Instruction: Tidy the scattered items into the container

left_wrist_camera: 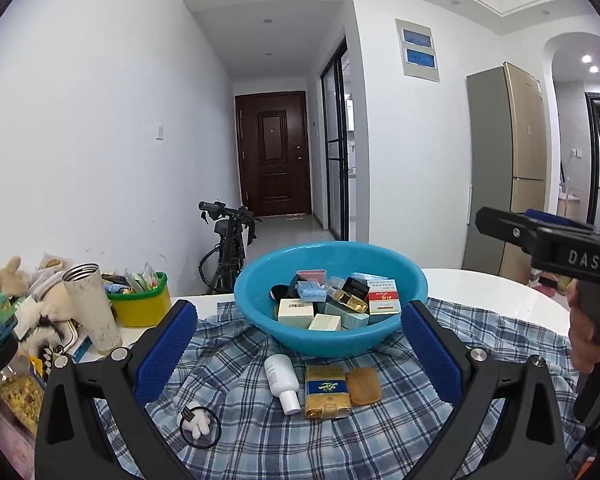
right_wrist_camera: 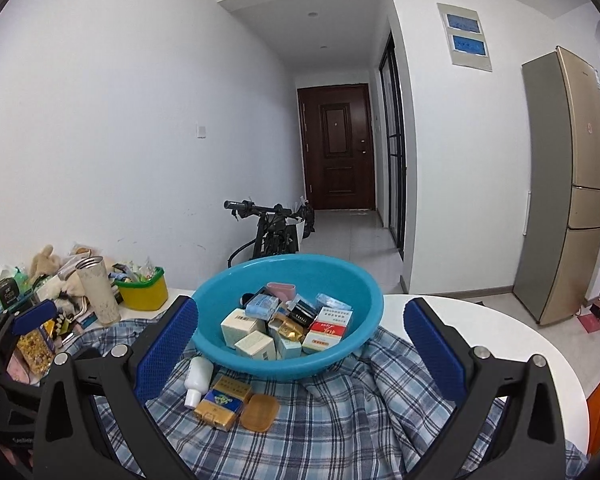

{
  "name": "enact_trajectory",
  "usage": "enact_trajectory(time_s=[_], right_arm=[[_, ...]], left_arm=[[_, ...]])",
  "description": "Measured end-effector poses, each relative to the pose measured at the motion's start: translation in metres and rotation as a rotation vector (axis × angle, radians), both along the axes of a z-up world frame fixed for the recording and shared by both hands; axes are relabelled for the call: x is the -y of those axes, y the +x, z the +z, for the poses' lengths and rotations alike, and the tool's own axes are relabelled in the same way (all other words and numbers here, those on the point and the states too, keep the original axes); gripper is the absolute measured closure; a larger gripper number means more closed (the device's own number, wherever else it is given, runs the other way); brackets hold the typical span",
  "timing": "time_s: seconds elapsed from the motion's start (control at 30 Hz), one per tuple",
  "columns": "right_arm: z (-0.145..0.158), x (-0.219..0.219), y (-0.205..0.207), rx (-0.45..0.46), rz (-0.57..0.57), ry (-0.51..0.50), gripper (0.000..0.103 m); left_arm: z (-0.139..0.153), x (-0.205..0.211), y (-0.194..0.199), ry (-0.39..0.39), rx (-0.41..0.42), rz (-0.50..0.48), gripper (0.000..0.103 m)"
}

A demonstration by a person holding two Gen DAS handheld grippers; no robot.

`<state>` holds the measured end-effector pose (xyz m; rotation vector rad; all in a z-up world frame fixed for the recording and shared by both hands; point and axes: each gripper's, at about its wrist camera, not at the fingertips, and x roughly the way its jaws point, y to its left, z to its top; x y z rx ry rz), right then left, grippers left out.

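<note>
A blue basin holding several small boxes stands on a plaid cloth; it also shows in the right wrist view. In front of it lie a white bottle, a gold-and-blue box and an amber flat case; these also show in the right wrist view: bottle, box, case. A small white toy with a black hair tie lies at front left. My left gripper is open and empty, above these items. My right gripper is open and empty, near the basin.
A steel tumbler, a yellow-green tub of packets, plush toys and snack packs crowd the table's left. The white table edge curves on the right. A scooter and a fridge stand beyond.
</note>
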<state>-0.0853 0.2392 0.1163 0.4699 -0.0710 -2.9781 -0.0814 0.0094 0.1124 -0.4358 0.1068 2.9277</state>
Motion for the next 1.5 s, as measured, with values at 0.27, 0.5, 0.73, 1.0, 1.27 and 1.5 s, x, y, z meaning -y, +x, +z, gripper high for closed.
enact_trajectory(time_s=[0.27, 0.5, 0.73, 1.0, 1.27, 1.5], right_arm=[[-0.018, 0.003, 0.023, -0.002, 0.005, 0.034, 0.0], [-0.04, -0.001, 0.019, 0.035, -0.011, 0.022, 0.0], [-0.057, 0.005, 0.024, 0.022, 0.023, 0.041, 0.0], [-0.078, 0.01, 0.022, 0.041, 0.036, 0.036, 0.0], [-0.093, 0.009, 0.021, 0.036, 0.005, 0.047, 0.0], [-0.1, 0.009, 0.023, 0.005, 0.009, 0.044, 0.0]], left_arm=[[-0.005, -0.004, 0.01, 0.001, 0.0, -0.012, 0.0], [-0.02, -0.017, 0.018, -0.032, -0.039, 0.0, 0.0], [-0.039, -0.017, 0.01, -0.002, -0.014, -0.007, 0.0], [-0.061, -0.016, 0.003, 0.0, -0.013, 0.023, 0.0], [-0.072, -0.014, 0.002, -0.019, -0.026, 0.03, 0.0], [-0.086, -0.015, 0.001, -0.035, -0.014, 0.033, 0.0]])
